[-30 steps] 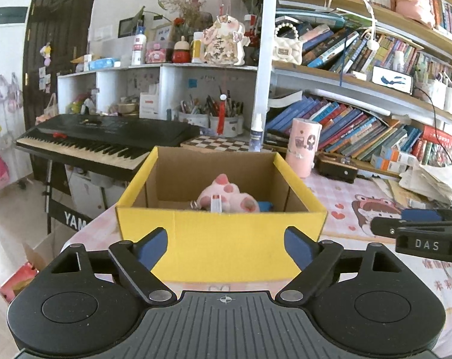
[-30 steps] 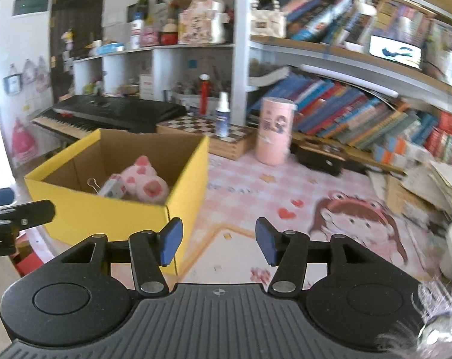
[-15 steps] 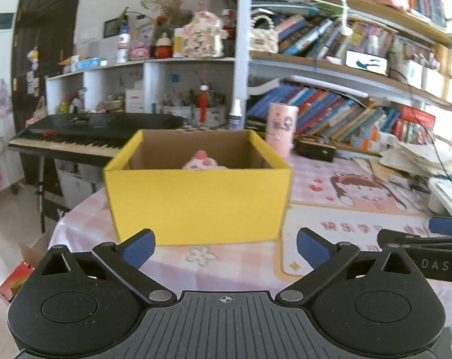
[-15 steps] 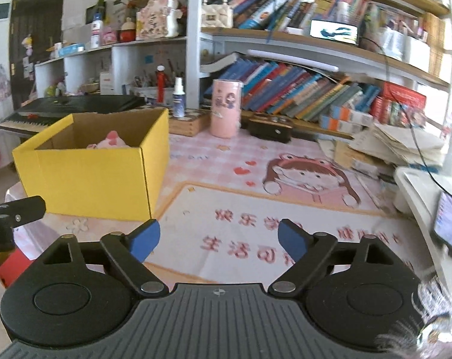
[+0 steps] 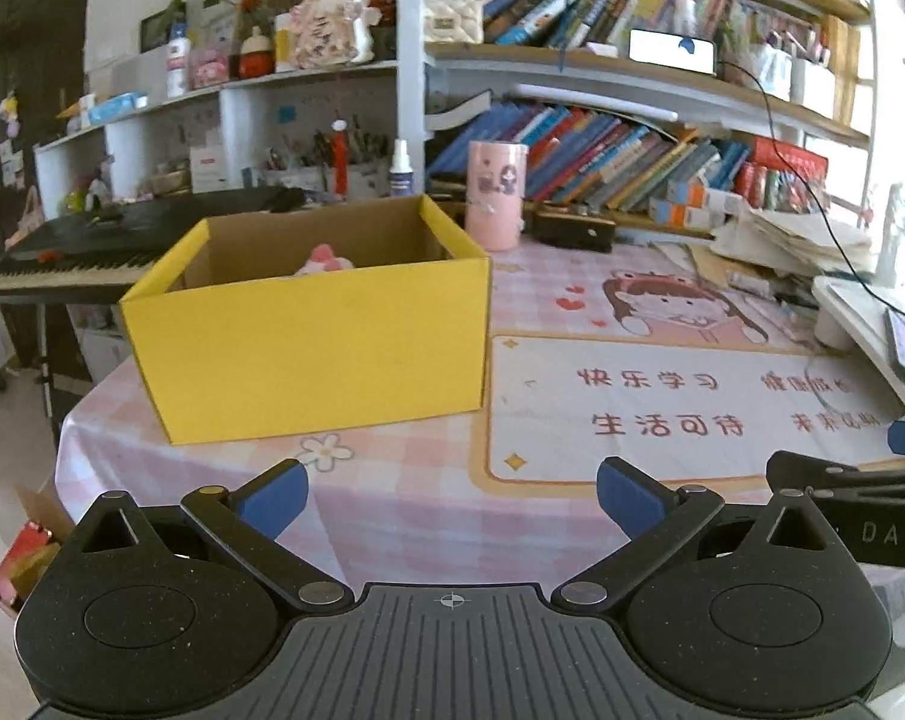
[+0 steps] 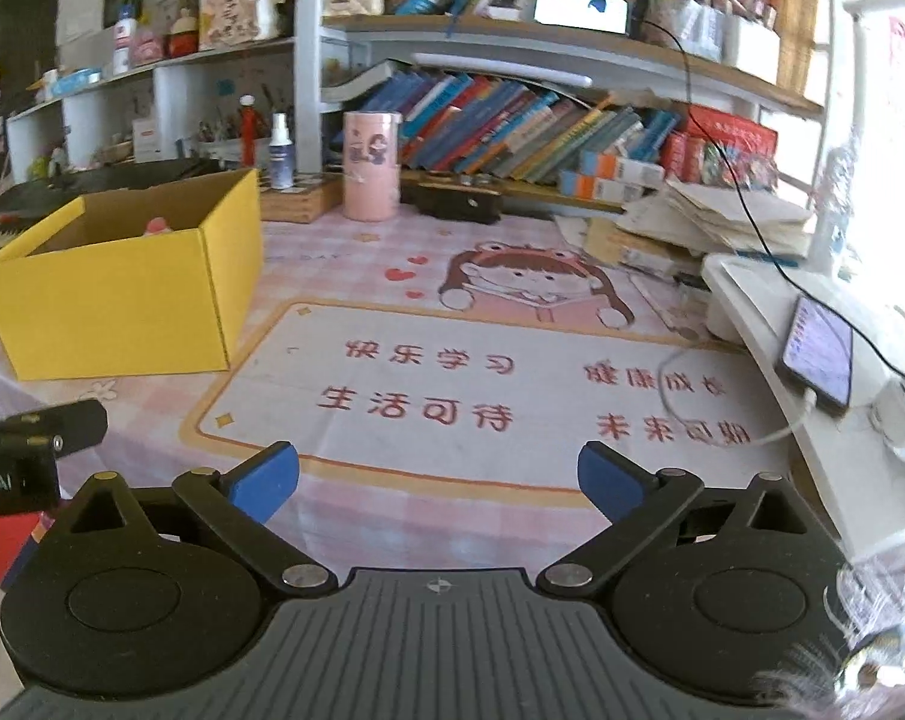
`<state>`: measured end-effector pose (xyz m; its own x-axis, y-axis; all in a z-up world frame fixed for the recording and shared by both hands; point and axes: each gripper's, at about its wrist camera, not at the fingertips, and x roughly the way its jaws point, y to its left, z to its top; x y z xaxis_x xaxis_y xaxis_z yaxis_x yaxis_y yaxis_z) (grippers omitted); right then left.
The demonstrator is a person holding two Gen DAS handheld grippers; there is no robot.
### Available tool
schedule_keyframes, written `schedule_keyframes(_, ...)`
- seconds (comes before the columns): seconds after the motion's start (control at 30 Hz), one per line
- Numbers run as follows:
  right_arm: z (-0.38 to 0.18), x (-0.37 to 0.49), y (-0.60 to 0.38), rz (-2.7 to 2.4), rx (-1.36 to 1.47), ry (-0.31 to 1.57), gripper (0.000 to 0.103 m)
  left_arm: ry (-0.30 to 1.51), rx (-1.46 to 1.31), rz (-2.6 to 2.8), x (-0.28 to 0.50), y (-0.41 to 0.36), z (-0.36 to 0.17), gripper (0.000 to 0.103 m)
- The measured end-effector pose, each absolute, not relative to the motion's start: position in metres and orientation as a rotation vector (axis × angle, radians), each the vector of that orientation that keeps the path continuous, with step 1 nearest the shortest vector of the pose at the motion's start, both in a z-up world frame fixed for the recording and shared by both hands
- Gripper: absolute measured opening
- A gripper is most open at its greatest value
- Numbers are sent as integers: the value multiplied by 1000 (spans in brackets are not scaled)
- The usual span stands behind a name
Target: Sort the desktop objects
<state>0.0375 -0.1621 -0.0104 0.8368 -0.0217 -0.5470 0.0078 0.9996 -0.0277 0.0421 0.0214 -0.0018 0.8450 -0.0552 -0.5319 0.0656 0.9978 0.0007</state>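
Two claws hover over the tabletop (image 6: 392, 516), and neither has anything between its blue pads. On the left claw (image 5: 449, 495) the fingers are spread wide, nothing but pink checked cloth showing in the gap. On the right claw (image 6: 437, 477) the jaws are opening at this moment, already far apart, with only the printed cartoon desk mat (image 6: 512, 372) visible between them.

Over at the tabletop's left edge sits the open yellow cardboard box (image 5: 314, 336), squarely on the cloth, its near wall facing the left claw. Peeking above its rim is a pink plush toy (image 5: 326, 257), lying inside; what else is in the box cannot be seen from here.

Along the far edge stands a pink cylindrical canister (image 6: 371, 165), upright, with a small white spray bottle (image 6: 281, 150) just beside it to the left. At the right edge a phone with a lit screen (image 6: 818, 354) rests tilted on a white stand, cable attached. Bookshelves packed with leaning books (image 6: 512, 132) fill the back.
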Motion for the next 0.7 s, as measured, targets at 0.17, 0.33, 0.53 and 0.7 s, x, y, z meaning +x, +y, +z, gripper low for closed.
schedule_keyframes(0.17,-10,35,-171,-37,8,579,103,561,38,-78,41,15,-1,103)
schedule_keyframes(0.33,-10,35,-173,-43,12,590,103,566,28,-68,42,15,-1,103)
schedule_keyframes(0.53,-12,36,-176,-57,18,608,103,561,37,-68,42,14,-1,103)
schedule_keyframes(0.7,-12,36,-176,-57,17,610,103,565,45,-69,43,14,-1,103)
